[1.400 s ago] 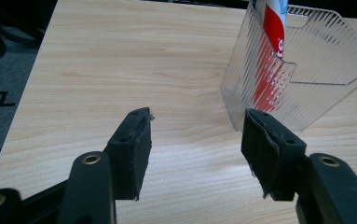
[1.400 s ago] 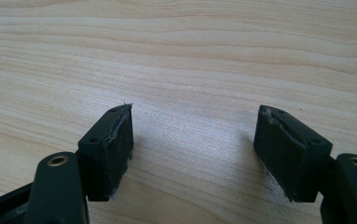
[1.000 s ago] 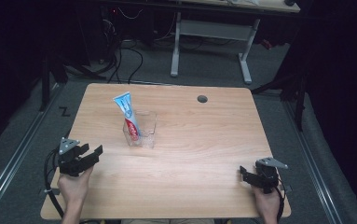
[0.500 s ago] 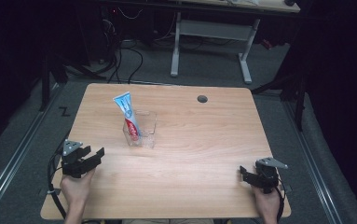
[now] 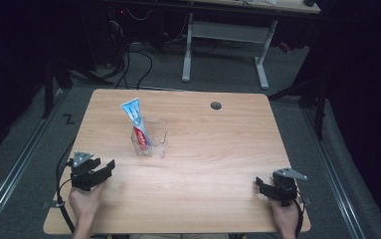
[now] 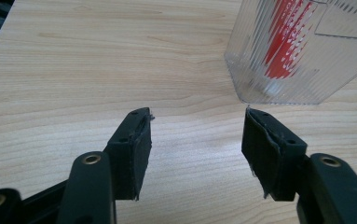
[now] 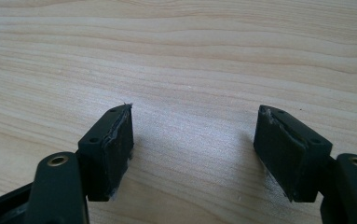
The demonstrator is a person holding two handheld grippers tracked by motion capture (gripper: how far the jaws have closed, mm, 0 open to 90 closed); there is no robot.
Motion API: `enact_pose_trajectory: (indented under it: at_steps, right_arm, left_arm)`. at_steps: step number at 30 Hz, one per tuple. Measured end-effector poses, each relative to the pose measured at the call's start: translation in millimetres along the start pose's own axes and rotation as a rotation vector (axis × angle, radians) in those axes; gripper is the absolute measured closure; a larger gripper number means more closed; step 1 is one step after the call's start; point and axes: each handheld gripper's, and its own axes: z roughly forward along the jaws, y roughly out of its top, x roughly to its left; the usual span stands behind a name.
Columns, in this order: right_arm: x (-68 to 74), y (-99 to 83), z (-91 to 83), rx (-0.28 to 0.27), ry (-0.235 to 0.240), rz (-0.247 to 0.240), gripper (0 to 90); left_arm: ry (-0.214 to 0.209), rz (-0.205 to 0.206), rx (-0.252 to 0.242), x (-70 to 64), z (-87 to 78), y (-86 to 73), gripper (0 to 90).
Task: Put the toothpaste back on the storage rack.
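A clear ribbed plastic cup [image 5: 150,138] stands left of the table's middle, with a red, white and blue toothpaste tube [image 5: 137,122] upright inside it, cap end down. My left gripper [image 5: 104,169] rests near the front left of the table, open and empty, its jaws pointing toward the cup [image 6: 297,51], which sits just ahead and to the right in the left gripper view. The tube's red part [image 6: 283,37] shows through the cup wall. My right gripper [image 5: 260,185] lies at the front right, open, with bare wood between its fingers [image 7: 113,147].
The wooden table [image 5: 218,164] has a round cable hole [image 5: 216,105] at the back right. Beyond the table stand a white desk frame [image 5: 225,47] and cables on a dark floor. A metal rail [image 5: 14,169] runs along the floor at the left.
My left gripper has drawn back toward the front edge of the table, away from the cup. The right gripper has stayed put.
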Motion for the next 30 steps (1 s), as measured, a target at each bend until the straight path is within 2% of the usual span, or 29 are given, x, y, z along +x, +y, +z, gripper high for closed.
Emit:
enact_pose_trajectory:
  at_steps: [9, 30]
  right_arm:
    - [0.0, 0.0, 0.0, 0.0, 0.0, 0.0, 28.6]
    - [0.0, 0.0, 0.0, 0.0, 0.0, 0.0, 28.6]
  left_arm:
    - [0.007, 0.01, 0.016, -4.5, 7.6, -3.2, 42.6]
    - [0.042, 0.012, 0.044, -4.2, 23.8, -12.4, 42.7]
